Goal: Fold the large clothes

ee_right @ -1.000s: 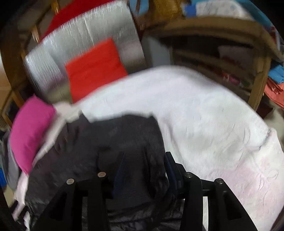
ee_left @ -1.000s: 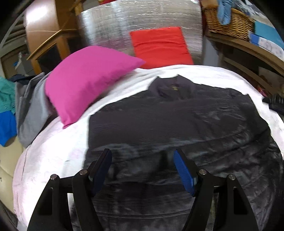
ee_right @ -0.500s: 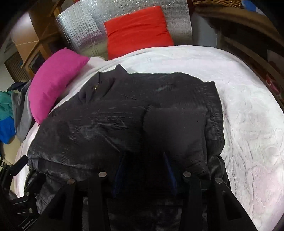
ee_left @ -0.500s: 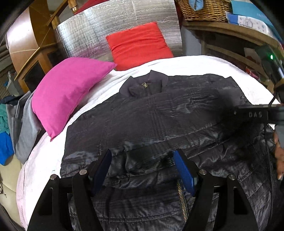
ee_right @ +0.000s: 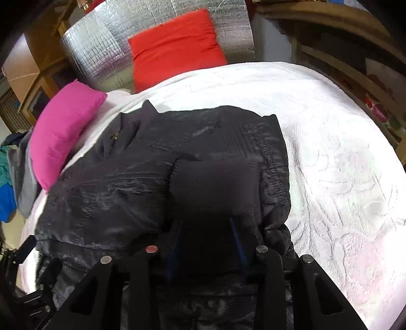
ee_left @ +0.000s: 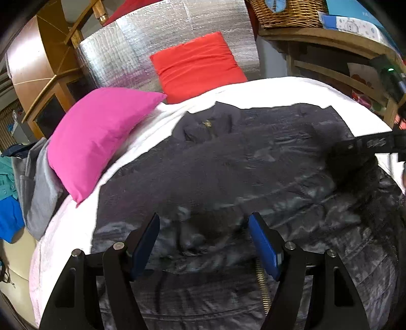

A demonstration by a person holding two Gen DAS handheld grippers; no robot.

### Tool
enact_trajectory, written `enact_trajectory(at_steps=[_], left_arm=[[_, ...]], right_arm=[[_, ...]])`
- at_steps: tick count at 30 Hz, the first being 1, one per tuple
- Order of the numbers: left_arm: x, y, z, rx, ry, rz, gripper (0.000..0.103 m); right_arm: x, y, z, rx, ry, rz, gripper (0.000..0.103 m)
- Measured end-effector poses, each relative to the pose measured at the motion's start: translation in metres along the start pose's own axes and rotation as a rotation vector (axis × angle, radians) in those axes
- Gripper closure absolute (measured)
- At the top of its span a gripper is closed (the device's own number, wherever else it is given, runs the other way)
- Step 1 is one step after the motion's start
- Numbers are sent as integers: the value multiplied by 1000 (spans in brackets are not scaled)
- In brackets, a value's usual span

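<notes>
**Dark jacket on the white bed, sleeve cuff caught in the right tongs**

A dark quilted jacket [ee_left: 253, 177] is lying spread across the white bedspread [ee_right: 330, 152], its collar pointing toward 12 o'clock. In the right wrist view a sleeve is lying folded over the body of the jacket, and its knit cuff [ee_right: 215, 193] is sitting between the blue pads of the right gripper [ee_right: 206, 243]; the tongs are only slightly apart and seem to be pinching it, though the dark cloth is hiding the contact. The left gripper [ee_left: 204, 238] is hovering over the jacket's lower part with its tongs standing wide apart, nothing between them. A pink pillow [ee_left: 99, 137] is leaning at 10 o'clock of the jacket, just beside its shoulder. A red pillow [ee_left: 195, 66] is propped at 12 o'clock against a silver foil panel [ee_left: 132, 50]. A wicker basket [ee_left: 286, 12] is sitting at 1 o'clock on a wooden shelf [ee_left: 330, 40].
</notes>
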State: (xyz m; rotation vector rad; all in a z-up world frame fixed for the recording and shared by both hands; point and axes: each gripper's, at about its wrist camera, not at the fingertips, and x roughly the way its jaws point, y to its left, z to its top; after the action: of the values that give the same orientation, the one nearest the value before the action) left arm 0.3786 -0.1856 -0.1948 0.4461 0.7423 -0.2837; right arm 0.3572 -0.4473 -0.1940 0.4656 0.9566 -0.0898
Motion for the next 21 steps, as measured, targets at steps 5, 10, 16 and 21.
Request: enact_trajectory(at_steps=[5, 10, 16, 21], left_arm=[[2, 69, 7, -143, 3, 58, 27], [27, 150, -4, -372, 94, 72, 24], [62, 192, -26, -522, 207, 5, 24], [70, 192, -33, -562, 231, -36, 25]], right_arm=[[-26, -54, 12, 184, -93, 5, 29], [-19, -102, 17, 369, -56, 110, 25], [-4, -91, 20, 320, 5, 150, 25], [25, -52, 17, 189, 57, 93, 25]])
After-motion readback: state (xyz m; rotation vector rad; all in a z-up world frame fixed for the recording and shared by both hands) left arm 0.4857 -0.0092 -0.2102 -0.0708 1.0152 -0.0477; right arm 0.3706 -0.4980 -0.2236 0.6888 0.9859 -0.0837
